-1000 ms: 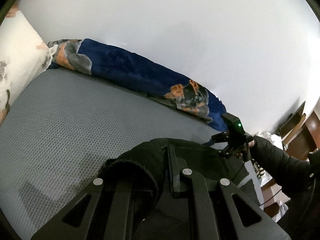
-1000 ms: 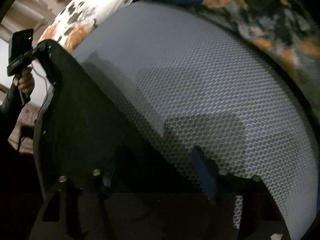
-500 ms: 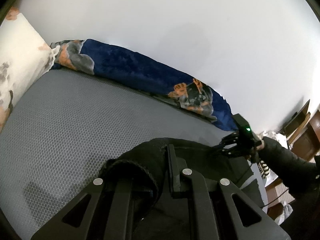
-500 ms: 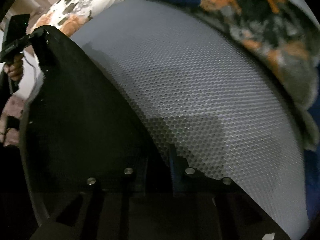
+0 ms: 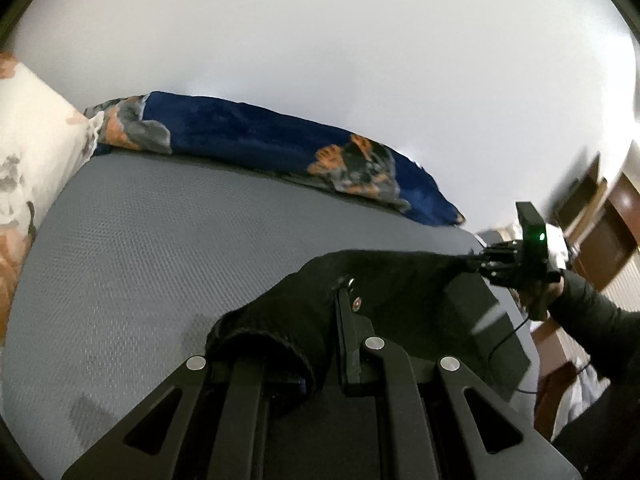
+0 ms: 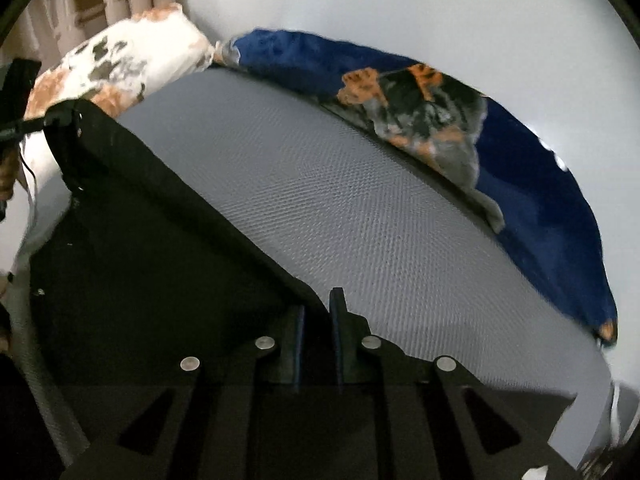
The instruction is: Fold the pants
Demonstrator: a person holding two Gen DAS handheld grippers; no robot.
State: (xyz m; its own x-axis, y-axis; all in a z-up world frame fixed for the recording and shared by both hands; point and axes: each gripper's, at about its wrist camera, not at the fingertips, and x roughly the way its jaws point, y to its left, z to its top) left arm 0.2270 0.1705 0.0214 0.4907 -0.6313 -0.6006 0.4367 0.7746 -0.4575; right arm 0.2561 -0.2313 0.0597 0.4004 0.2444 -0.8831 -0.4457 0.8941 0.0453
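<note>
- Over the grey mattress [image 5: 168, 240], near its front edge, you hold the black pants [image 5: 400, 280] stretched between your two grippers, the cloth hanging clear of the mattress along that edge.
- Your left gripper [image 5: 320, 320] is clamped on a thick bunched corner of the pants; the cloth wraps over the left finger and hides most of it, which suggests a deep, secure bite.
- Your right gripper [image 6: 316, 320] has just been closing, and its jaws now stand nearly together on the pants' edge, cloth pinched between them at the corner nearest the mattress.
- Seen from the left wrist, the right gripper [image 5: 480, 260] pulls the far corner taut, likely so the pants hang flat and can be laid without wrinkles.
- The blue blanket [image 5: 280, 148] lies along the mattress's far side against the wall, and a flowered pillow [image 6: 120, 60] sits at its end, both well apart from the pants.
- That leaves the middle of the mattress bare, probably where you mean to spread the pants for folding.
</note>
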